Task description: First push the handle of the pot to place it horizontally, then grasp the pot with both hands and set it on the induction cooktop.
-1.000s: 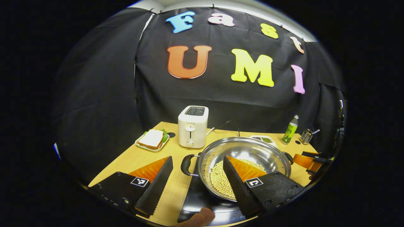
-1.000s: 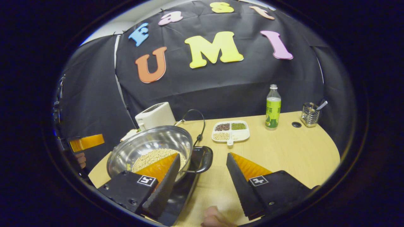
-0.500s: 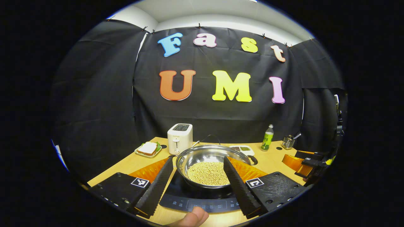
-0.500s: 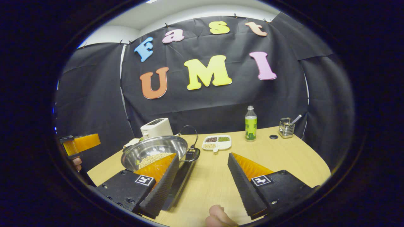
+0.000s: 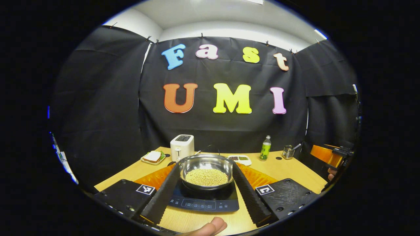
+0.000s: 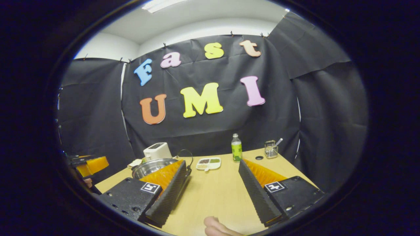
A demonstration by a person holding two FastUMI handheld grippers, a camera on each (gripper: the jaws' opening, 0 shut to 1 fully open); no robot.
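**Pot down on the cooktop, both grippers drawn clear**

The wooden surface [image 5: 288,168] runs across the booth with the work set near its front edge. On it lies the induction cooktop [image 5: 203,200], a flat dark slab with its control strip facing the person, and the pot [image 5: 206,167] sits squarely on the slab, a steel bowl with a bed of pale beans [image 5: 206,177] in the bottom. From where things lie, the setting-down looks finished and the step in hand is the retreat.

The left gripper [image 5: 205,193] hangs back from the pot, jaws spread wide with nothing between them; the pot and cooktop merely show through the gap, farther off. The right gripper [image 6: 211,193] is likewise wide open and empty, over bare wood, with the pot [image 6: 149,165] off to its left side.

To end it well, I would say pull both grippers straight back and level, not sweeping sideways, so no finger clips the rim and slides the pot off centre; a steel pot on a glass top likely skates easily.

Behind stand the toaster [image 5: 182,147], a sandwich plate [image 5: 153,158], a divided dish [image 6: 208,163], the green bottle [image 6: 236,148] and a small wire holder [image 6: 270,149], all well apart from the pot.
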